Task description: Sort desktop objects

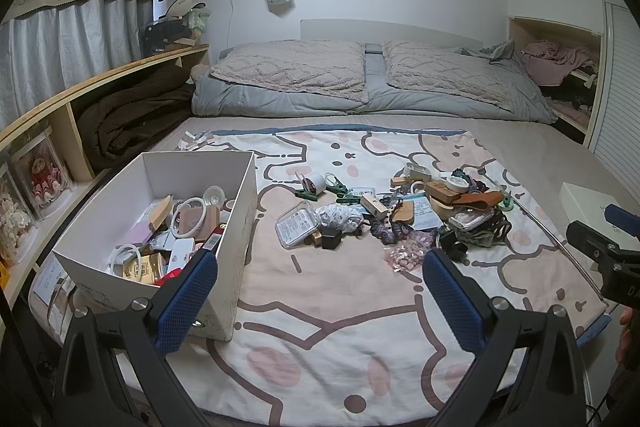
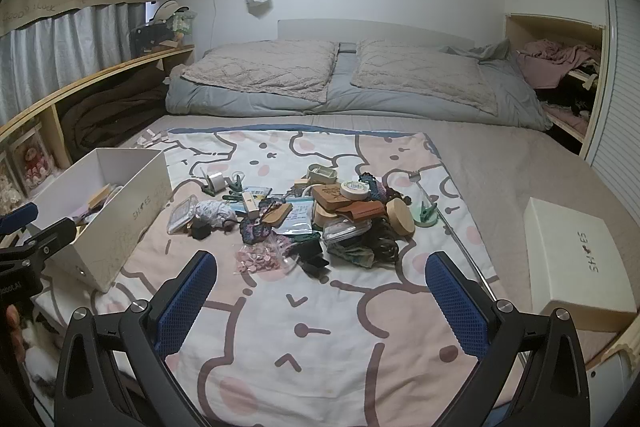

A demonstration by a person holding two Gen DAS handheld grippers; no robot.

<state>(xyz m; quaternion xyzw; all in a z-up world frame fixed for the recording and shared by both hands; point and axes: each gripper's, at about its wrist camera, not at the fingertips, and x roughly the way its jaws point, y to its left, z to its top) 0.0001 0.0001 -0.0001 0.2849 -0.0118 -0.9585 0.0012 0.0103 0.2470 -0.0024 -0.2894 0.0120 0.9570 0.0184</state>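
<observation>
A heap of small objects (image 1: pixel 400 211) lies mid-blanket: green clips, a tape roll (image 1: pixel 316 181), a clear plastic case (image 1: pixel 296 227), wooden pieces, hair ties and a bag of pink beads (image 1: pixel 408 253). The same heap (image 2: pixel 312 215) shows in the right wrist view. A white shoe box (image 1: pixel 240 211) on the left holds several sorted items. My left gripper (image 1: pixel 320 291) hovers open over the blanket, nothing between its blue pads, its left finger beside the box's near corner. My right gripper (image 2: pixel 320 291) is open and empty, short of the heap.
The cartoon blanket (image 1: pixel 340 327) covers the bed. A shoe-box lid (image 2: pixel 576 259) lies at the right. Pillows (image 1: pixel 292 71) and a duvet are at the far end. Wooden shelving (image 1: pixel 80 99) runs along the left. The other gripper (image 1: pixel 600 251) shows at the right edge.
</observation>
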